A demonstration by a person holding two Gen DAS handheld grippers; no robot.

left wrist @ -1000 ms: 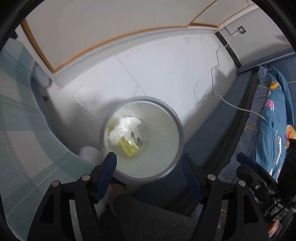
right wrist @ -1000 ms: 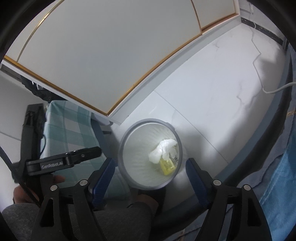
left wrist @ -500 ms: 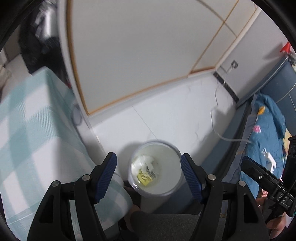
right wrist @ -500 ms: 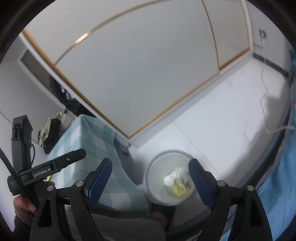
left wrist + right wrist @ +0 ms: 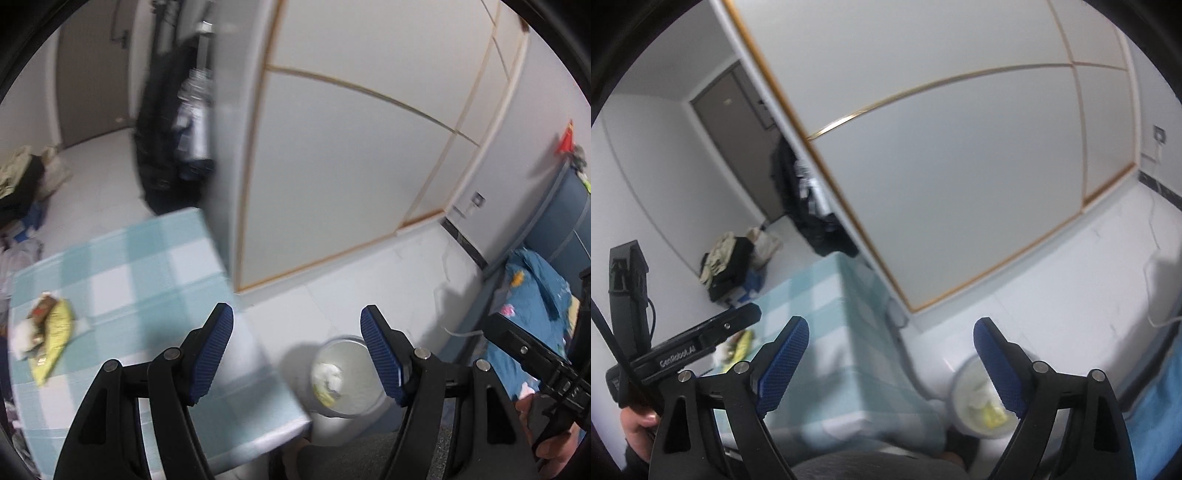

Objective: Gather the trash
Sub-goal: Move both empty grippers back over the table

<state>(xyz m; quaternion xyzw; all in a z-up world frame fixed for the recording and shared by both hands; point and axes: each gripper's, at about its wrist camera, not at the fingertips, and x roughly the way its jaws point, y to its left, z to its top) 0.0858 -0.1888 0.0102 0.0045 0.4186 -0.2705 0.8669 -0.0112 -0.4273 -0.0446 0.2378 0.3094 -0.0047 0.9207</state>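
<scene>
A round white trash bin (image 5: pixel 351 380) stands on the floor beside the table, with white crumpled paper and a yellow wrapper inside; it also shows in the right wrist view (image 5: pixel 975 406). A pile of trash with a yellow wrapper (image 5: pixel 46 339) lies on the checked tablecloth (image 5: pixel 147 280) at the far left, partly visible in the right wrist view (image 5: pixel 738 345). My left gripper (image 5: pixel 297 354) is open and empty, raised above the table edge and bin. My right gripper (image 5: pixel 890 363) is open and empty, also raised.
White sliding wardrobe doors (image 5: pixel 351 166) stand behind the bin. A bed with blue bedding (image 5: pixel 535 295) is at the right. Dark clothes hang by the wardrobe (image 5: pixel 170 129), and bags lie on the floor (image 5: pixel 727 266). A white cable (image 5: pixel 1160 295) trails on the floor.
Both grippers have lifted away from above the bin and tilted up toward the table. The bin now looks smaller and lower, and the table's trash pile has come into view.
</scene>
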